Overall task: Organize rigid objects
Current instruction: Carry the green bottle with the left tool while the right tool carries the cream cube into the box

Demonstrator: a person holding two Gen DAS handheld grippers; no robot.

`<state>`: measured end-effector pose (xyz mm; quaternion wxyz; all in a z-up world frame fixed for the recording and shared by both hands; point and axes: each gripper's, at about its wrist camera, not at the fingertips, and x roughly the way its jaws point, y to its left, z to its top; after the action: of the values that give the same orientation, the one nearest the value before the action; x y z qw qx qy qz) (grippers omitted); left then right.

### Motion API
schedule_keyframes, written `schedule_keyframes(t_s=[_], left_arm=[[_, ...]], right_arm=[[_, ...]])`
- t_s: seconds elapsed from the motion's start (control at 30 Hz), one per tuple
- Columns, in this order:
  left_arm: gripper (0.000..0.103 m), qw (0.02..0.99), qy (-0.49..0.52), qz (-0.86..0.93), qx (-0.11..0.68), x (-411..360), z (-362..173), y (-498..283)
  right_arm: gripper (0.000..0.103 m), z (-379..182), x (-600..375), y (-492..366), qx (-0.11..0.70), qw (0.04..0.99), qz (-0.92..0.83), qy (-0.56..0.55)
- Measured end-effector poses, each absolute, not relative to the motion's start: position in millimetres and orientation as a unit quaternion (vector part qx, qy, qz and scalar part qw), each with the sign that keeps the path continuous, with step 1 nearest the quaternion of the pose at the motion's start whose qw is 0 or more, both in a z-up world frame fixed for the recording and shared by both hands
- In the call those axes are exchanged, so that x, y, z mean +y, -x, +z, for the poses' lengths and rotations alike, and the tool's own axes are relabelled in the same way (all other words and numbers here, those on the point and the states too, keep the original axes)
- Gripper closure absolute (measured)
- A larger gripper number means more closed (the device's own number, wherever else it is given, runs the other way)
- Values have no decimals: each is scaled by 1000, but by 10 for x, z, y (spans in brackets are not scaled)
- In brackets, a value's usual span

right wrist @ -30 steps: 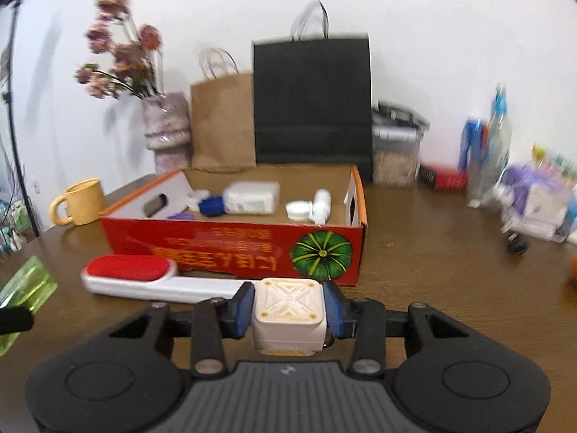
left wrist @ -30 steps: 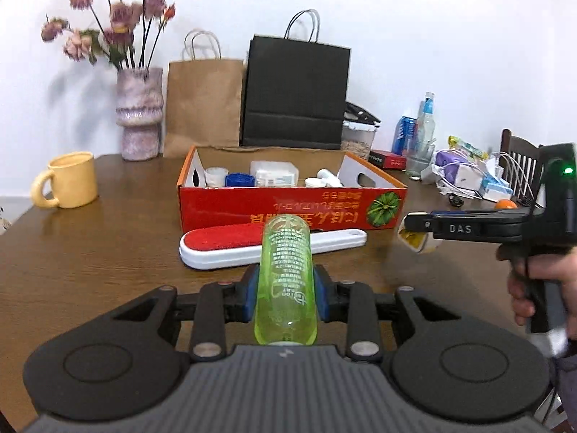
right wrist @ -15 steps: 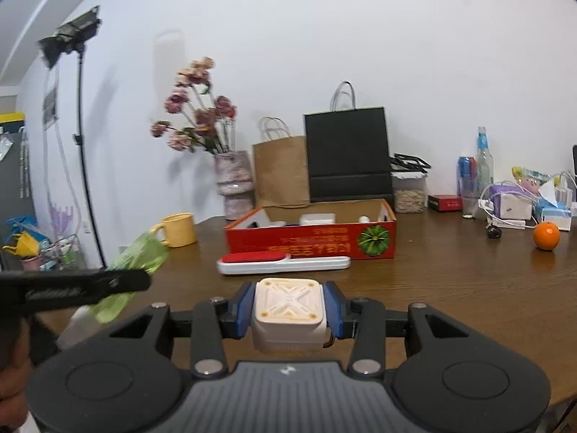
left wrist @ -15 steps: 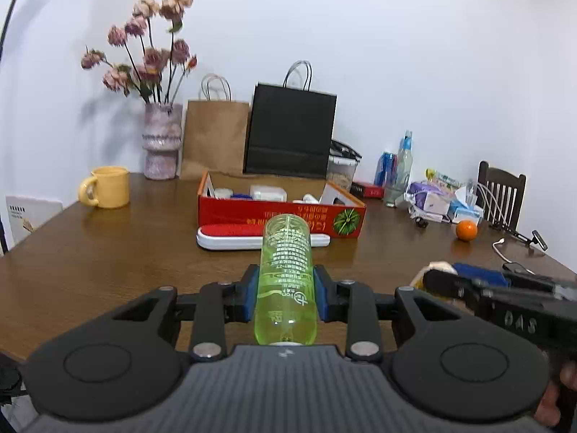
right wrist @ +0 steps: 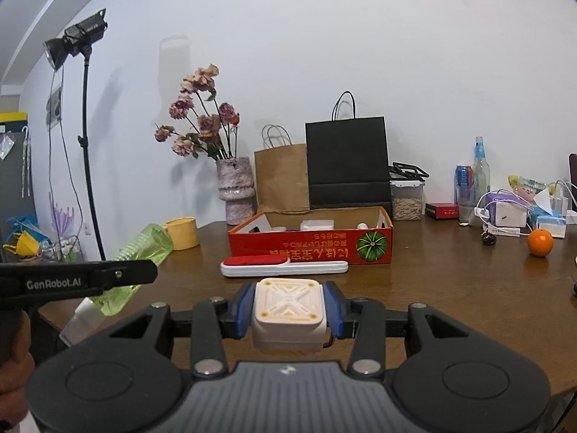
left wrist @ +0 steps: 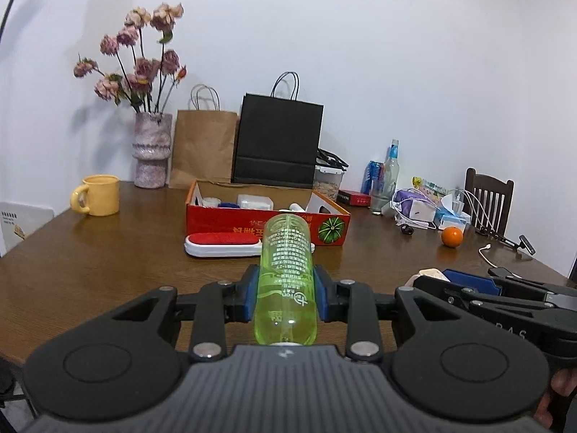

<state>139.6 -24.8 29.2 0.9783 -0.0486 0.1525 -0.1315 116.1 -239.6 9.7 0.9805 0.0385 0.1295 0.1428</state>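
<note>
Bottle: the green bottle (left wrist: 286,278) is clear, ribbed plastic, a cylinder with white print, lying lengthwise between blue pads and pointing away, held above the near worktop (left wrist: 90,270).
Left gripper: the left gripper (left wrist: 285,288) points slightly down toward the box; its fingers (left wrist: 249,296) are closed on the bottle's sides.
Cube: the cube (right wrist: 288,306) is cream, matte, square with rounded corners and an embossed X on top.
Right gripper: the right gripper (right wrist: 288,306) is near level, just right of the left one; its fingers (right wrist: 333,310) clamp the cube's two sides over the near worktop.
Box: the red box (left wrist: 267,213) is open cardboard, mid-worktop, with small white items inside.
Brush: the brush (left wrist: 227,243) is flat, white with a red pad, just before the box.
Mug: the yellow mug (left wrist: 97,195) stands far left.
Worktop: dark brown wood grain.
</note>
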Motion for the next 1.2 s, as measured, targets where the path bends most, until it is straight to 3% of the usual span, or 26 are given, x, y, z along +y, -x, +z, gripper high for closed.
schedule_keyframes(t_s=[0.4,0.53,0.73,1.0,1.2], left_arm=[[72,958,118,-172,196,-136,770,-3540],[72,944,148,-154,252,-168,820,-4474],[72,912,186,-99,353,-203,480,-5676],[72,884,184,-63,424,-200,-118,-6371],[69,890,182,-78,411,-129,-146,-6355]], right_arm=[[63,618,-2572,-3133,141,974,170,-47],[63,764,-2435,-4113,183,966,175,-51],[63,569,-2114,-5455,273,947,163,-42],[62,-16,-1931,-6381,374,916,134,-55],[55,-112,-1865,-6511,386,911,133,-59]])
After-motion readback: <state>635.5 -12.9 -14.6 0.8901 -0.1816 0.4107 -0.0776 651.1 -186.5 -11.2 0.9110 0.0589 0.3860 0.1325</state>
